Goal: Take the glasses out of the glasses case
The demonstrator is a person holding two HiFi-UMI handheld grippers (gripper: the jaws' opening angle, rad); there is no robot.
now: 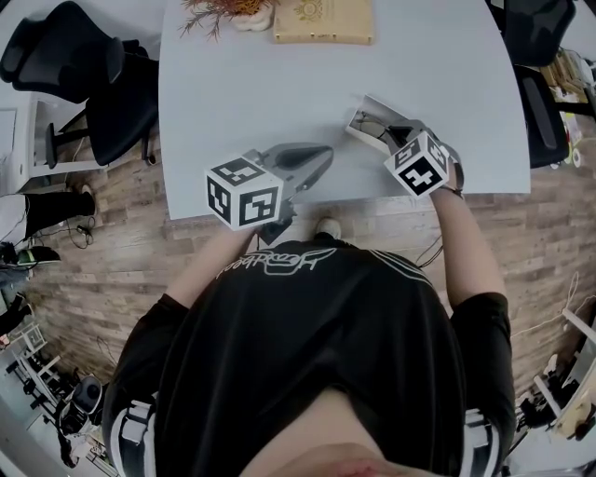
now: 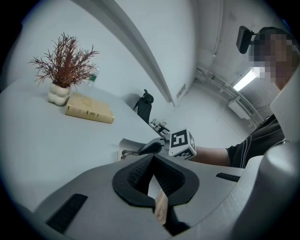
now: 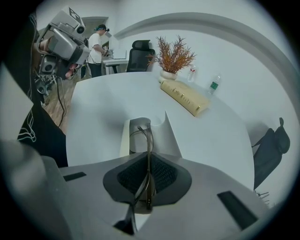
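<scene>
An open white glasses case (image 3: 140, 136) lies near the table's (image 1: 233, 93) front edge, its lid (image 3: 169, 136) raised to the right. Thin dark-framed glasses (image 3: 149, 140) run from between my right gripper's (image 3: 147, 176) jaws out over the case's inside; the jaws are shut on the frame. In the head view the right gripper (image 1: 386, 130) sits at the case (image 1: 366, 119). My left gripper (image 1: 319, 155) hovers over the table's front edge to the left of the case, jaws shut with nothing in them. From the left gripper view, the case (image 2: 125, 149) and right gripper (image 2: 151, 148) lie ahead.
A tan book (image 1: 322, 20) and a white vase of dried twigs (image 1: 244, 11) stand at the table's far side. A small bottle (image 3: 213, 85) is behind the book. Black office chairs (image 1: 84, 65) flank the table. Another person (image 3: 97, 47) stands in the background.
</scene>
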